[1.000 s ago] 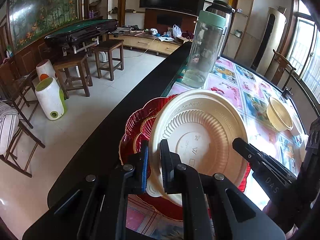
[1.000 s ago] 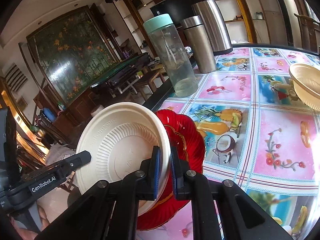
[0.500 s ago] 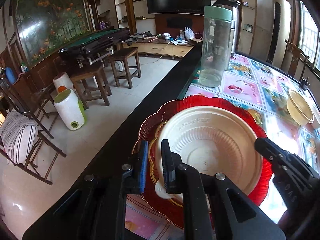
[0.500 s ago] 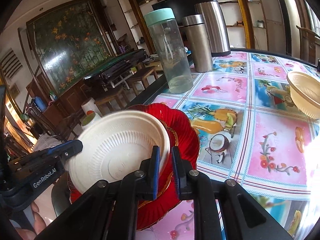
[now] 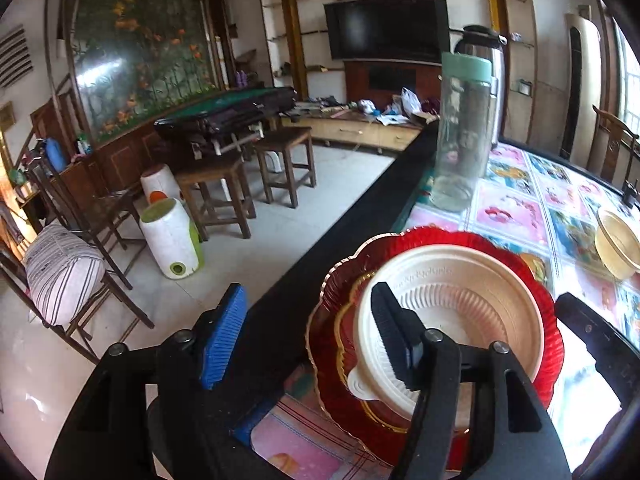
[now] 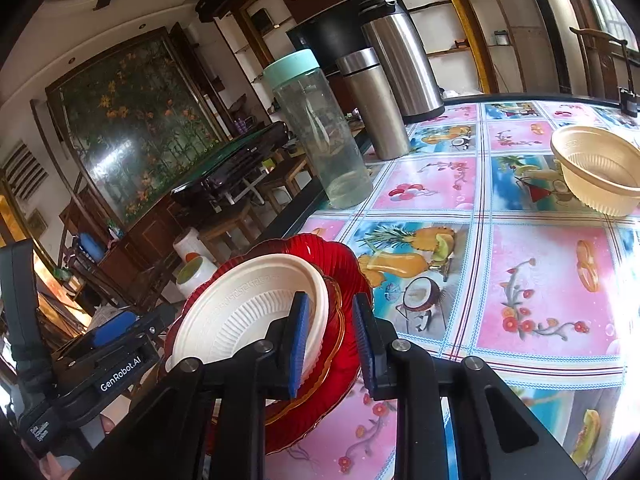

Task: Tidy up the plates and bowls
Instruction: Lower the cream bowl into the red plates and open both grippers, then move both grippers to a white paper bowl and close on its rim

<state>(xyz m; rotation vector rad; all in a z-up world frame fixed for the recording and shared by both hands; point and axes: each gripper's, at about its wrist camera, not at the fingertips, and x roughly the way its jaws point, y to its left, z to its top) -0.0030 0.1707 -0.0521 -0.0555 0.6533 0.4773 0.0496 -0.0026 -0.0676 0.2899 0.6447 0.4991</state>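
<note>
A cream ribbed disposable plate (image 5: 460,320) (image 6: 240,312) lies on a stack of red scalloped plates (image 5: 532,272) (image 6: 344,264) at the table's near left edge. My left gripper (image 5: 308,336) is open, one finger over the cream plate's left rim, the blue-padded one off the table edge. My right gripper (image 6: 332,340) is open, its two pads straddling the right rims of the stacked plates. A cream bowl (image 5: 616,240) (image 6: 600,168) stands apart at the right.
A clear bottle with a mint lid (image 5: 460,136) (image 6: 320,132) stands behind the plates. A steel flask (image 6: 374,104) and a larger steel thermos (image 6: 404,56) stand farther back. The black table edge (image 5: 340,232) runs along the left, with stools below.
Both grippers held the cream plate tilted above the red plates, lowered it flat onto the stack, and have now opened and let go.
</note>
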